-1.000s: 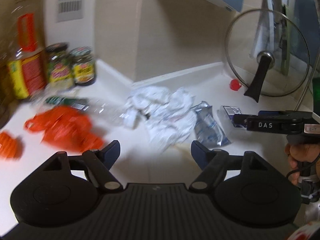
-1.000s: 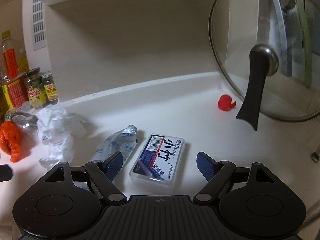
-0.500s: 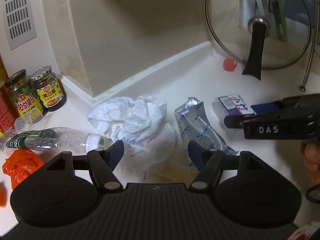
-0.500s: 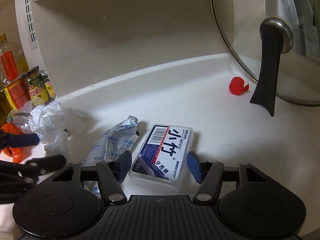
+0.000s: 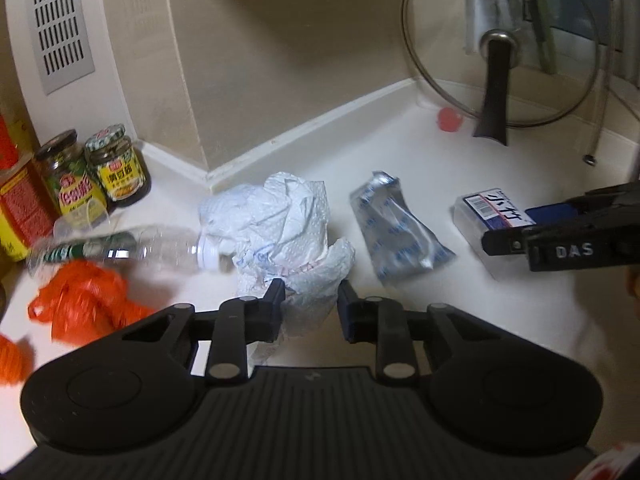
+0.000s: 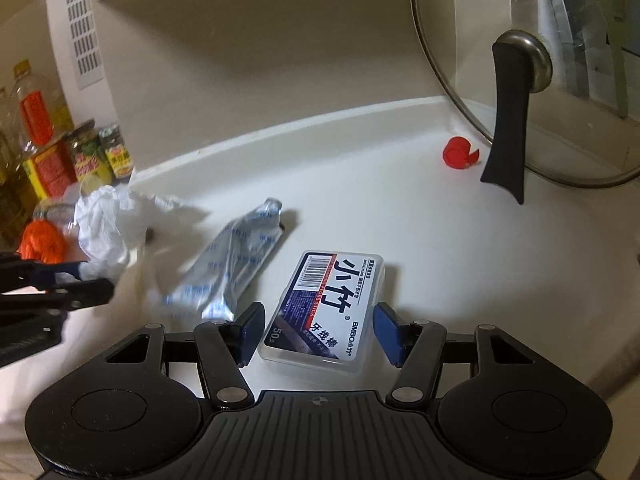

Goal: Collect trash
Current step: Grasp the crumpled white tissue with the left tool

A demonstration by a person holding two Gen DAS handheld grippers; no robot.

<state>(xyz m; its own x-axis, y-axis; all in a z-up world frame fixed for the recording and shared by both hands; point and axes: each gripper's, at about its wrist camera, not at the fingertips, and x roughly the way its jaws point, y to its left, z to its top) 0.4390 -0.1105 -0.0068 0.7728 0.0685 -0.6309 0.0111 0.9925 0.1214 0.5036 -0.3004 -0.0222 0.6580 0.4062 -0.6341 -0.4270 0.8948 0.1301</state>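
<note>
I'm at the pick-up step of the trash run, both hands working at once. My left gripper (image 5: 310,300) has just been closing, and the lower tail of the crumpled paper towel (image 5: 288,232) sits between its jaws; the pads look pinched on the paper, w/ the bulk of the wad just ahead of the tips. My right gripper (image 6: 318,330) closed partway, then stopped: jaws straddle the near end of the clear floss-stick box (image 6: 328,308), a slim gap showing on each side, so not gripping yet.

Next, I'd say: squeeze the right jaws onto the box's long sides, then lift both clear (the towel tail may tear or slip, so go slow).

Silver foil pouch (image 6: 232,264) lies just left of the right gripper, betw. the two tools. Crushed clear bottle (image 5: 120,248) and orange bag (image 5: 84,300) sit left of my left gripper, red cap (image 6: 458,152) well ahead of the right one.
</note>
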